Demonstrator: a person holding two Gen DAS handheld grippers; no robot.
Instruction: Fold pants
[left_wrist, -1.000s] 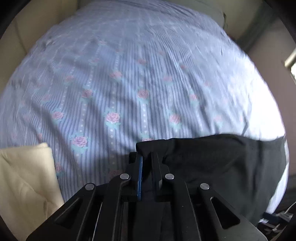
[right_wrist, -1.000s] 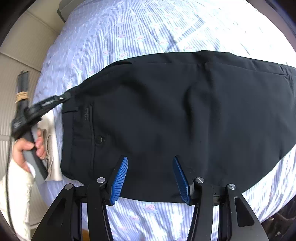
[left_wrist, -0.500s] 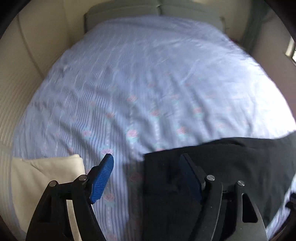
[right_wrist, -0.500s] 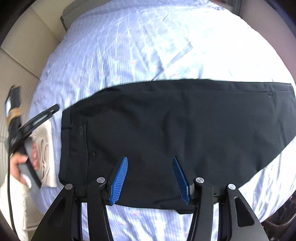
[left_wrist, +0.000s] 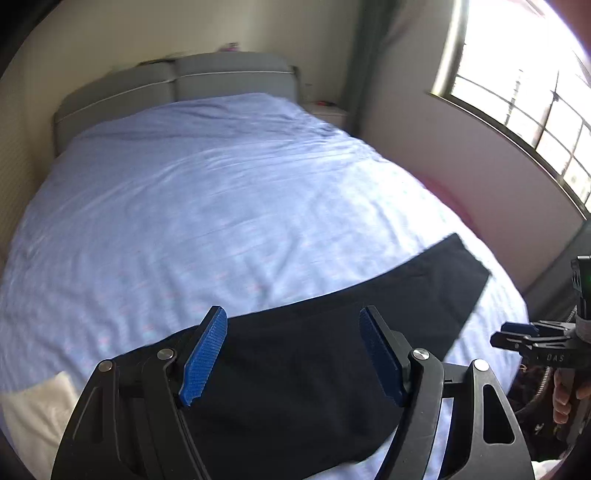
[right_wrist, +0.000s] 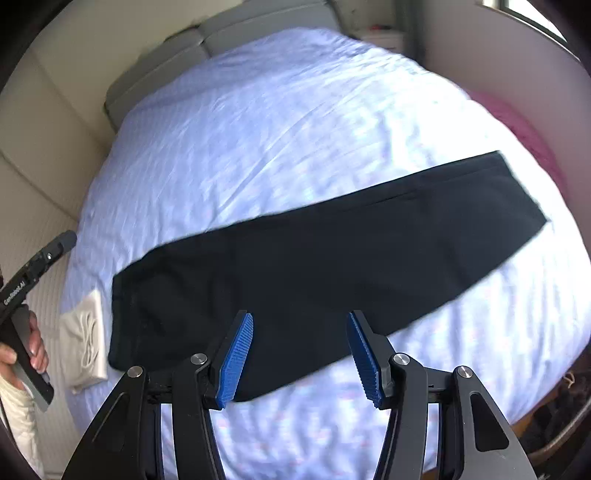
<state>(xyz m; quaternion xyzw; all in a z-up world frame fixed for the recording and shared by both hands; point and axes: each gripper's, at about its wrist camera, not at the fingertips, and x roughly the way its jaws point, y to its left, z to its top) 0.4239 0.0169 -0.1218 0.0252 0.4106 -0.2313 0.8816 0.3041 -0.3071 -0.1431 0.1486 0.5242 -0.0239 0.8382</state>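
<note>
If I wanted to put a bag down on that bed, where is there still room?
Most of the bedspread is bare: the whole stretch between the black pants and the grey headboard. A narrower bare strip runs along the near edge, below the pants. It is crowded only at the waistband end, where a folded cream cloth lies close beside them.

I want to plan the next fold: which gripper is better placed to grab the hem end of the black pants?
Probably right: the right gripper is open and the hem end of the black pants lies on its side.
</note>
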